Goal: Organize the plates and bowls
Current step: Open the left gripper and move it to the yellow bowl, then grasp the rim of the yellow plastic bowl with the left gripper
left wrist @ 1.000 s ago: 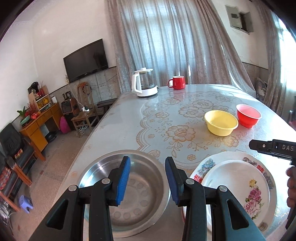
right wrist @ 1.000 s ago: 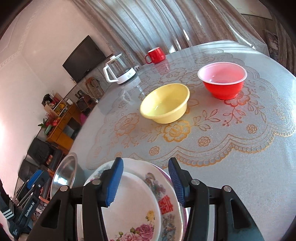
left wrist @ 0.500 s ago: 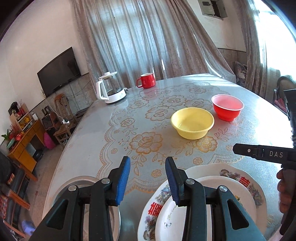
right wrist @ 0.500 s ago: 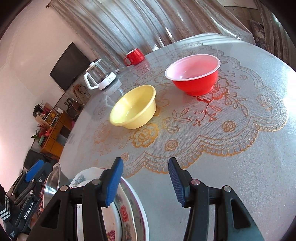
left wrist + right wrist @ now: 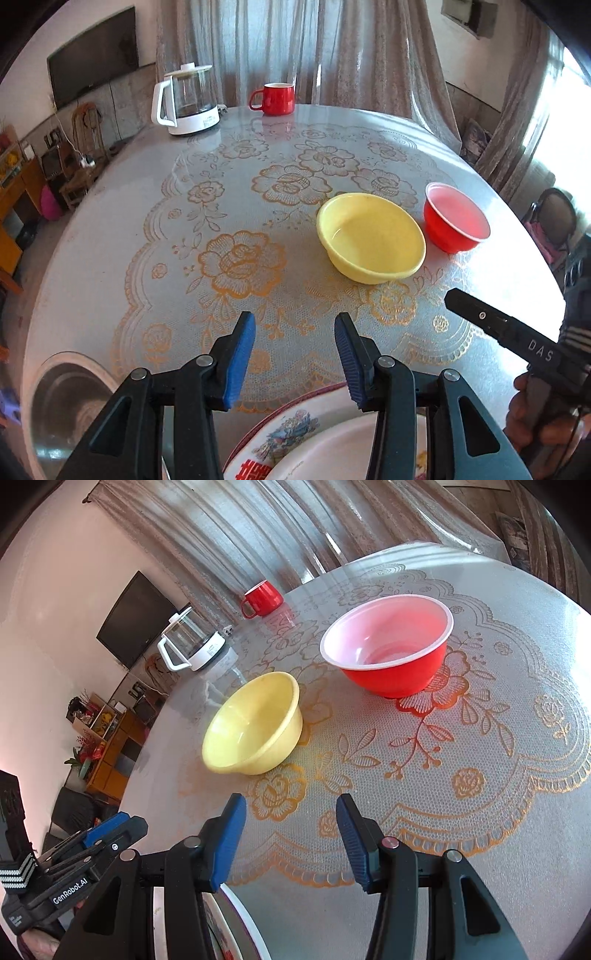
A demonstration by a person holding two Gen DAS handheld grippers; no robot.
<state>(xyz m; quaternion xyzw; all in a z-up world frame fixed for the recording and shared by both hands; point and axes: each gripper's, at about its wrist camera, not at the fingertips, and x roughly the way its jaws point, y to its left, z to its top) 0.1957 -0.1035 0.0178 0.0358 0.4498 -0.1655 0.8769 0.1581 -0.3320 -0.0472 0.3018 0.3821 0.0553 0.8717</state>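
1. From my left wrist view, the table (image 5: 110,229) carries a glossy clear cover over a lace-patterned cloth with gold flowers; window glare reflects off it.
2. Yellow bowl (image 5: 371,238), centre right: smooth plastic, slight sheen.
3. Red bowl (image 5: 388,646), upper centre of my right wrist view: thin glossy plastic, pale inside.
4. Metal basin (image 5: 70,402), lower left: dull, brushed steel look.
5. Plate (image 5: 295,435), bottom centre: glazed, flower-printed, shiny.
6. Kettle (image 5: 186,99), upper left: clear glass on a white plastic base.
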